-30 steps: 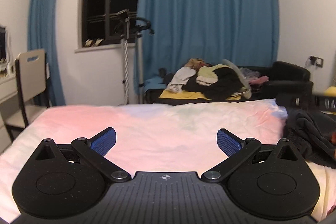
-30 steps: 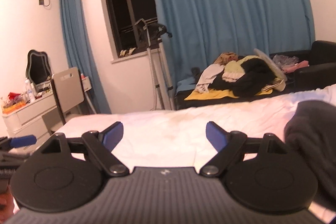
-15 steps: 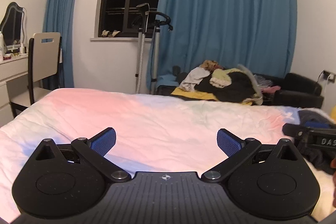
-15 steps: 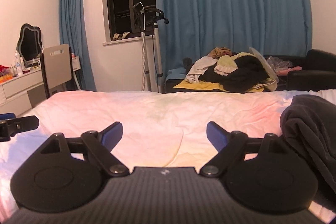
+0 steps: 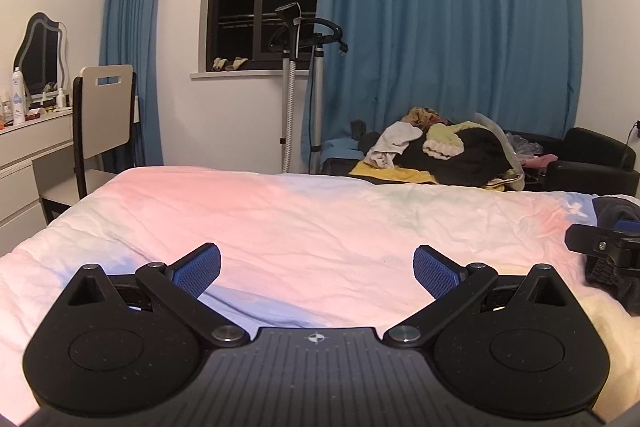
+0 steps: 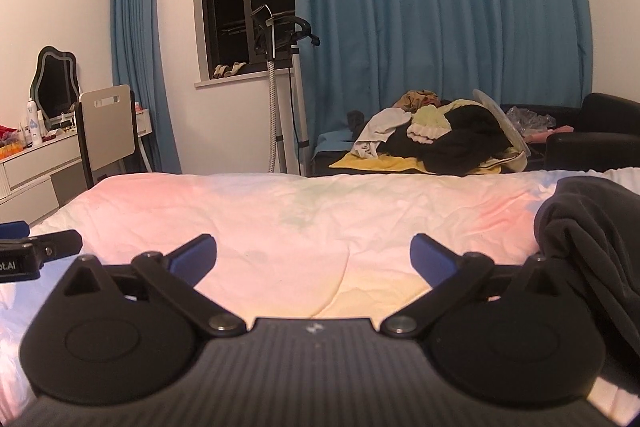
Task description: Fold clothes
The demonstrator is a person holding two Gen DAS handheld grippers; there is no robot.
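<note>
Garment [image 6: 592, 227], dark and bunched in a heap, lies on the bed [image 6: 320, 211] at the right edge of the right-wrist view, just beside the right gripper [image 6: 313, 255] and touching nothing but the sheet; in the left-wrist view only its near end shows beyond that gripper's finger. The right gripper's jaws have just been opening and now stand wide apart with only bare sheet between them. The left gripper [image 5: 317, 265] is likewise spread wide and empty, pointing across the bed with the garment well off to its right. Neither tool holds any cloth yet, so the fold looks not yet begun. The likely trouble is the heap itself: a pinch into the bunch could catch several layers at once, or the sheet beneath, and lift a tangle rather than an edge. More clothes [image 5: 440, 155] are piled on the sofa [image 5: 592, 163] beyond the bed.
</note>
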